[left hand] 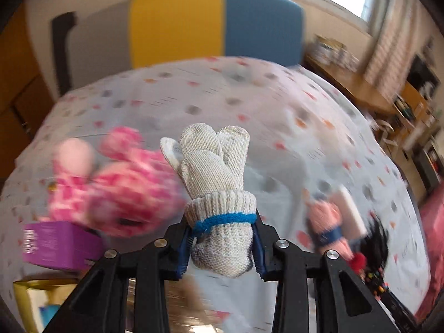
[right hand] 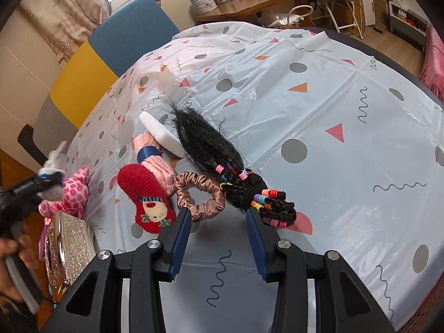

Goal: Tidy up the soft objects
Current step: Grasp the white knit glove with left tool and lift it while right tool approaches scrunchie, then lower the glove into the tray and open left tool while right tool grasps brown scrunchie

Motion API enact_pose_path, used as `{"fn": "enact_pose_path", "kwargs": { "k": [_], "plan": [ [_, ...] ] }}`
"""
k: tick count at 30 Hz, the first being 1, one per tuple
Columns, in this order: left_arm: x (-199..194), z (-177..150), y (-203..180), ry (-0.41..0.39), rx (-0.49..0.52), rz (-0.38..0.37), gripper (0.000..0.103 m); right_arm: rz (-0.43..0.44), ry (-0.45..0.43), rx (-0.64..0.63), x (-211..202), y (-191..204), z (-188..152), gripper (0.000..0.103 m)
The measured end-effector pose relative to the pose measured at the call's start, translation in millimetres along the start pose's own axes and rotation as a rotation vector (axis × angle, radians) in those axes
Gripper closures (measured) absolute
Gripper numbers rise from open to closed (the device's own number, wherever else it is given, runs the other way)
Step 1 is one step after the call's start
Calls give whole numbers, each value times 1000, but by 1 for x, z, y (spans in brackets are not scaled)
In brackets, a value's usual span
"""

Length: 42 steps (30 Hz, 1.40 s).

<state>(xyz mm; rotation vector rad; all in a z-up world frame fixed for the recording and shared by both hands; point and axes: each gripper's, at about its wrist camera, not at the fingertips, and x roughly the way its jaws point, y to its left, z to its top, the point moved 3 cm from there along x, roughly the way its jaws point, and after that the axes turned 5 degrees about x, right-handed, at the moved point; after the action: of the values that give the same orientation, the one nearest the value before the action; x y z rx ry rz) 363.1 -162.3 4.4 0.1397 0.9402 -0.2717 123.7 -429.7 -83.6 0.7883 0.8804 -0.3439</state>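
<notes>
Table: a round top under a pale plastic cloth printed with grey dots, triangles and squiggles; it serves as the sorting surface, with the soft things bunched on one side.
Chairs: a blue chair back and a yellow one stand pushed in at the far edge.
Hairpiece: a black hairpiece with coloured beads lies flat, its braided end just beside the right gripper's finger.
Pink plush: a pink-checked plush toy sits near the table's edge, blurred in the left view, next to a purple box.
Silver box: an embossed silver box stands at the edge below the plush; I'd guess it is where the small items are meant to go.
Knitted glove: the rolled grey knitted glove, bound with a blue band, is clamped at its cuff between the left gripper fingers and carried clear of the table.
Red stocking: a red stocking with a doll's face rests against a pink sock.
Scrunchie: a tan satin scrunchie lies directly ahead of the right gripper, whose jaws stand apart with nothing between them, so it looks like the next pick.
White case: a flat white case lies beside the hair.
Writing: a tin on the wooden side desk reads what looks like "Prote"; the purple box's print is too blurred to read.
</notes>
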Motion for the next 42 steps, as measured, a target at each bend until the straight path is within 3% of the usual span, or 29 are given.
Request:
{"fn": "enact_pose_path", "kwargs": {
  "k": [4,8,15,20,28,37,41,42],
  "plan": [
    [-16,6,60,-36,-72,90,66,-11,3,-6,1,0,-1,62],
    [-37,-9,126,-62,-143,160,66,-26,4,-18,3,1,-1,62],
    [-75,-85,208,-76,-215,220,66,-26,8,-53,3,7,-5,62],
    [-87,-148,228,-50,-276,183,66,-27,13,-106,6,15,-9,62],
    [-103,-252,218,-21,-291,135,65,-2,56,-294,15,47,-27,65],
    [-102,-298,219,4,-305,114,61,-166,67,-538,56,73,-21,65],
    [-94,-306,224,25,-340,119,46,-196,79,-564,77,73,-17,65],
    [-92,-309,224,30,-351,119,44,-200,97,-567,83,71,-17,75]
  ]
}}
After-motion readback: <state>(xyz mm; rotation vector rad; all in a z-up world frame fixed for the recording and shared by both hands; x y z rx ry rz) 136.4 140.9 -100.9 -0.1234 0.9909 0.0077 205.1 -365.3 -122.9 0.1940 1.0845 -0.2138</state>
